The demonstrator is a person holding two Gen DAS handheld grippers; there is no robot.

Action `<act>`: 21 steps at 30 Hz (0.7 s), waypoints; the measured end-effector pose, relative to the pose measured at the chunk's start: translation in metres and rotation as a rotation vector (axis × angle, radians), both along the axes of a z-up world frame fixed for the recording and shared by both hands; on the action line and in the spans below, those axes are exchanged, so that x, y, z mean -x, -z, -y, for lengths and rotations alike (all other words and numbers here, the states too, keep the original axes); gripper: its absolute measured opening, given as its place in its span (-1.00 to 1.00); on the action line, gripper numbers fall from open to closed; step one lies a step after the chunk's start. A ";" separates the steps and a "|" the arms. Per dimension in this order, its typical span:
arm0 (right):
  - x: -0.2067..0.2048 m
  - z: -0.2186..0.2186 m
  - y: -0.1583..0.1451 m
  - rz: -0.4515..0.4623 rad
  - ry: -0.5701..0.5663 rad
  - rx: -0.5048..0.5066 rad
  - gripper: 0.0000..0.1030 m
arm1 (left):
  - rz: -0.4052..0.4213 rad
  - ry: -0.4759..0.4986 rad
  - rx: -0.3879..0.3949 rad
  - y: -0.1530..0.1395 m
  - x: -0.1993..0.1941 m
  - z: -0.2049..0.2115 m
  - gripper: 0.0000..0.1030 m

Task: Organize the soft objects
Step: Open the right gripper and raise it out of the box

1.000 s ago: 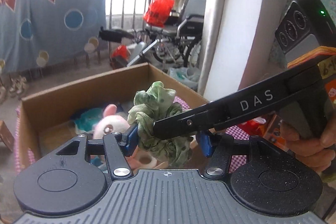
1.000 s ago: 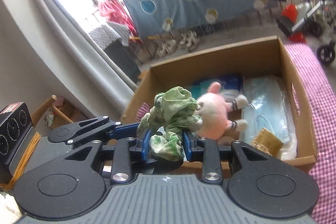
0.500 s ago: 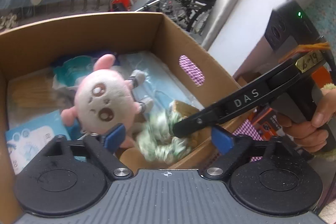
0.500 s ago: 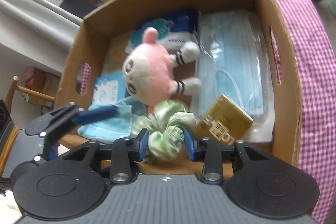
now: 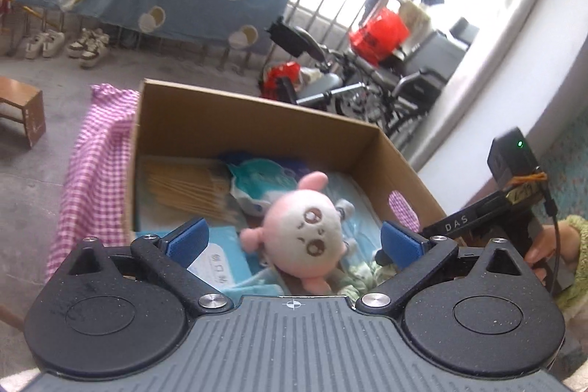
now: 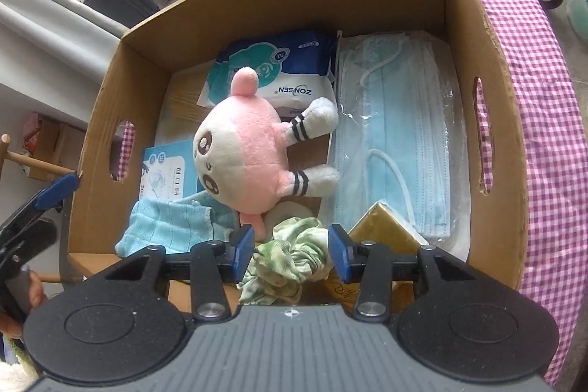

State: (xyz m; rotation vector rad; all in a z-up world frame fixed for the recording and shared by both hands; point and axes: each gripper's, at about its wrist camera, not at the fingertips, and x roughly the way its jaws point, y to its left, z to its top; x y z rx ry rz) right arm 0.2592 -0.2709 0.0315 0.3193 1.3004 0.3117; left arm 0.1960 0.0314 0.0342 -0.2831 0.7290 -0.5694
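The crumpled green mottled fabric scrunchie [image 6: 290, 259], soft and without clear long axis, lies in the brown cardboard box [image 6: 488, 68] between the opening, non-pressing pads of the right gripper [image 6: 291, 254], while the left gripper [image 5: 292, 239] is opening wide, empty, above the round pink plush toy [image 5: 307, 239].

— What do my grippers look like from here?

— My left gripper [image 5: 292, 241] has matte black arms, blue pads [image 5: 187, 239], silver screws and a ribbed grey body. My right gripper [image 6: 291, 254] matches; beside it sits "DAS" lettering, a green light and a fuzzy green sleeve [image 5: 573, 267].
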 end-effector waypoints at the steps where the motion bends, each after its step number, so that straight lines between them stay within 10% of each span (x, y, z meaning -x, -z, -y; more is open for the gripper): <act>1: -0.001 -0.001 -0.002 0.004 0.002 0.009 -0.09 | 0.006 -0.009 0.009 -0.001 0.001 -0.005 0.98; 10: 0.001 0.002 -0.031 0.057 0.059 -0.005 -0.09 | 0.046 -0.008 0.013 0.003 0.007 -0.016 0.99; 21: -0.008 -0.024 0.036 -0.259 0.063 -0.059 0.07 | 0.061 0.014 0.018 0.003 0.021 -0.021 0.99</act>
